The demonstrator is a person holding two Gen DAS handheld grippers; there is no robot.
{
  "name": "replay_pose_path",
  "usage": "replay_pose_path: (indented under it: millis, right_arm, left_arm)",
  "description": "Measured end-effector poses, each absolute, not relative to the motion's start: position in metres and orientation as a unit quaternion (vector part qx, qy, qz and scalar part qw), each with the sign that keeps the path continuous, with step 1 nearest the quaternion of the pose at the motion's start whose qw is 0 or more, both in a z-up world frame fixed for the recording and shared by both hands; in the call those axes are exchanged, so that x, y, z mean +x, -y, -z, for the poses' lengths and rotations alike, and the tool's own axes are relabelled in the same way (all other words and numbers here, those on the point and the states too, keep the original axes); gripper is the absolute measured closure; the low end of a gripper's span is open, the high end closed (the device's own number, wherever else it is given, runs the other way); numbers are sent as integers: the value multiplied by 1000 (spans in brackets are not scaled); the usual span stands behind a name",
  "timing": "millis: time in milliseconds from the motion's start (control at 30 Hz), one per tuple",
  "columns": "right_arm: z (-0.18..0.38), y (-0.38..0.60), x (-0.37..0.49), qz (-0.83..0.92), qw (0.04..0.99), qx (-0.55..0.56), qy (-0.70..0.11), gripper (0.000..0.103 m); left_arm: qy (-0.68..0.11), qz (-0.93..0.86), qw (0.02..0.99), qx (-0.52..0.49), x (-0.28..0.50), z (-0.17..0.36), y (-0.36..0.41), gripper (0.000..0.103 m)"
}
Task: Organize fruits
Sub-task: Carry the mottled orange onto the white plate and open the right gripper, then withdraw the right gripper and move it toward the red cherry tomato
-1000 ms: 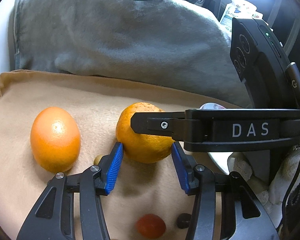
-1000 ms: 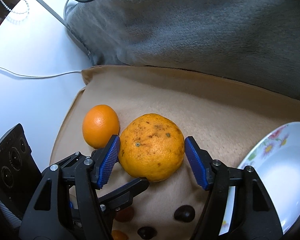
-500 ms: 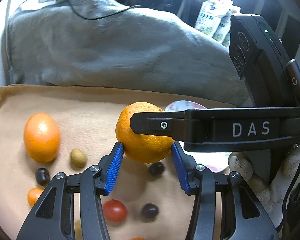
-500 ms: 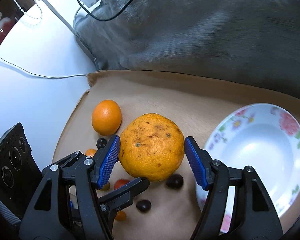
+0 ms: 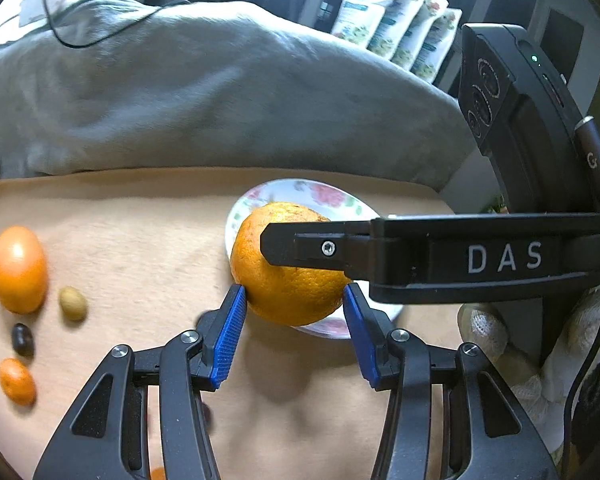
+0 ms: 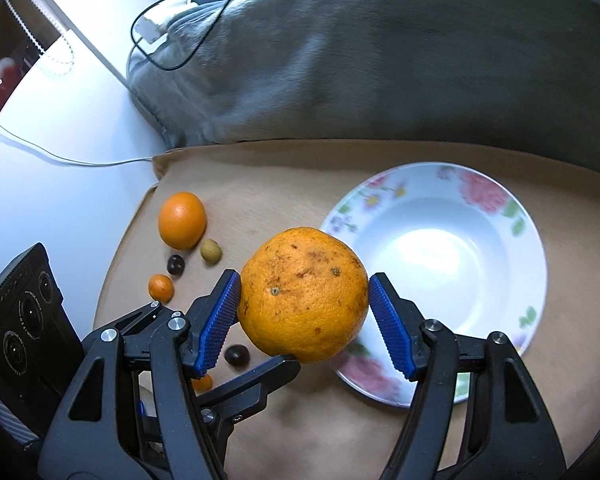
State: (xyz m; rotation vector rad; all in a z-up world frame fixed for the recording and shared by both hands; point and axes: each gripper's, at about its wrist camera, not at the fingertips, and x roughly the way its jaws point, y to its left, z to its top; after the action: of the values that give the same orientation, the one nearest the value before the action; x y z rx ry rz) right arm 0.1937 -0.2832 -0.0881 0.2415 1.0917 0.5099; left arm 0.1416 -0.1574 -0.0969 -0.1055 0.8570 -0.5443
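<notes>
Two oranges (image 6: pixel 303 316) (image 6: pixel 182 220), one bowl (image 6: pixel 500 208) (floral), two kumquats (image 6: pixel 161 287) (image 6: pixel 202 383)
</notes>
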Motion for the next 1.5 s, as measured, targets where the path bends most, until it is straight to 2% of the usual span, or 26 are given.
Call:
replay_pose_path:
  millis: [267, 667, 800, 1100, 1200, 1500]
  right_arm:
    - [84, 310, 191, -231, 824, 133, -500, 34]
    - [51, 331, 175, -186, 875, 112, -433, 34]
    - [46, 338, 163, -177, 886, 114, -414, 28]
    - [39, 331, 132, -165, 907, 77, -379, 28]
    - [35, 326, 119, -166, 913, 66, -366, 28]
    - [33, 303, 91, -186, 918, 44, -348, 27]
  left_arm:
    - [-433, 274, 858, -41, 163, 118, 175, 54]
    - [-402, 274, 873, -42, 176, 105, 152, 55]
    - [-386, 285, 876, -47, 161, 99, 140, 54]
    - [-375, 261, 888, -51, 155, 100, 104, 54]
    - [-372, 244, 894, -46, 112, 84, 124, 54]
    - [-368, 198, 907, -51, 90, 77, 72, 54]
